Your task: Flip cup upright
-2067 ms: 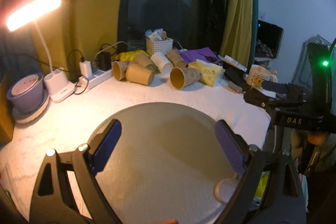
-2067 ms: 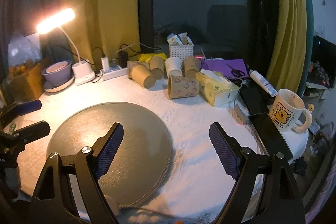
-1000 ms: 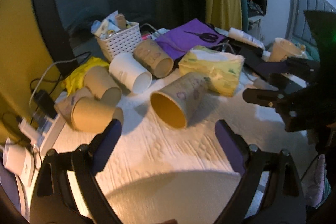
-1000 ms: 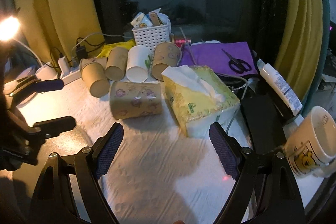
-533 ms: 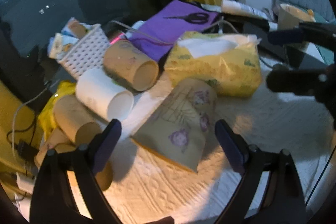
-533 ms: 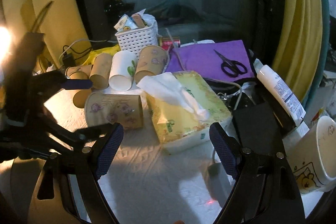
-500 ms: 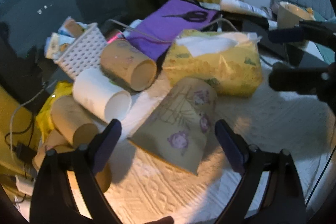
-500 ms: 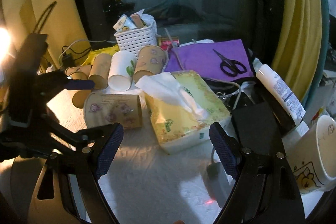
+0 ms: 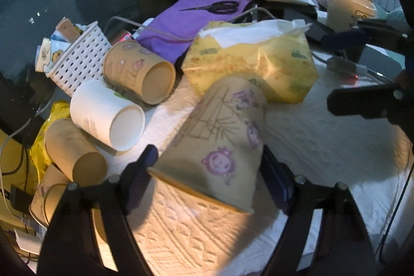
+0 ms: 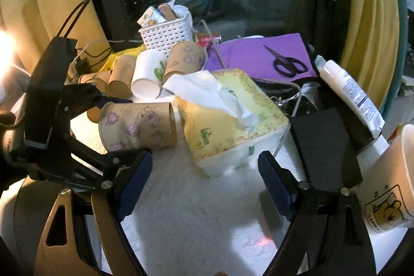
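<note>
A tan paper cup with purple cartoon prints [image 9: 220,144] lies on its side on the white cloth, rim toward my left gripper. My left gripper [image 9: 207,172] is open, its blue pads on either side of the cup's rim end, close to it or just touching. In the right wrist view the same cup [image 10: 137,126] lies beside the tissue box, with the left gripper's fingers [image 10: 103,100] above and below it. My right gripper [image 10: 204,183] is open and empty, over bare cloth in front of the tissue box.
Several more paper cups [image 9: 108,118] lie on their sides behind the target. A yellow tissue box [image 9: 253,64] touches its base. A white basket [image 9: 77,61], purple sheet with scissors [image 10: 284,64], lotion tube [image 10: 352,95], black phone [image 10: 326,141] and bear mug [image 10: 393,185] crowd the back and right.
My left gripper has moved forward so the printed cup now sits between its pads. The right gripper has crept slightly closer to the tissue box.
</note>
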The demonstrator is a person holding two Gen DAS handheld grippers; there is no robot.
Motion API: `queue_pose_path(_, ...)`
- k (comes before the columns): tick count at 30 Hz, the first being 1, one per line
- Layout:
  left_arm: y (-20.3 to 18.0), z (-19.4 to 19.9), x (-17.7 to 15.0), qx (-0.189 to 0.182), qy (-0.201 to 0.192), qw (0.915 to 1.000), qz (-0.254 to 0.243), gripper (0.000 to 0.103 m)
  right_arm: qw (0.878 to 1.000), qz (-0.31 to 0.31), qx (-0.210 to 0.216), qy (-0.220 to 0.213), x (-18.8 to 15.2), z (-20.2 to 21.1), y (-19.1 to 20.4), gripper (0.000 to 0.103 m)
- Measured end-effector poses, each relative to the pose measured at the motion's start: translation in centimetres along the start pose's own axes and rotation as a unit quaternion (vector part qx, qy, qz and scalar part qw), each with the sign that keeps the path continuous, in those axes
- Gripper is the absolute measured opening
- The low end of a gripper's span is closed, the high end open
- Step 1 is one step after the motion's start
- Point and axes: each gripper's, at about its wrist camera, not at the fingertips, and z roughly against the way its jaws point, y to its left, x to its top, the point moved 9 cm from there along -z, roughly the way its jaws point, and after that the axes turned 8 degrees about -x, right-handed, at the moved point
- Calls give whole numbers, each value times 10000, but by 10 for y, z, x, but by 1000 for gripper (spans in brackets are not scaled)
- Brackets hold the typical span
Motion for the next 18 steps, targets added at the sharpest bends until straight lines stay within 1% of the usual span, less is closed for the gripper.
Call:
queue_pose_path(5, -6, 19, -1, -99, -139, 9998, 59, 79, 10000, 7, -17, -32, 1, 7, 4, 86)
queue_pose_path(10, -12, 43, -14, -89, -182, 9997, 121, 79, 9999, 43, -6, -97, -1, 23, 12, 86)
queue_pose_path(13, -19, 63, -25, 85, -225, 9997, 89, 79, 9999, 46, -20, -117, -6, 33, 17, 86)
queue_pose_path(18, -39, 99, -51, 198, -296, 9992, 190, 79, 10000, 6, 14, -75, -17, 45, 29, 86)
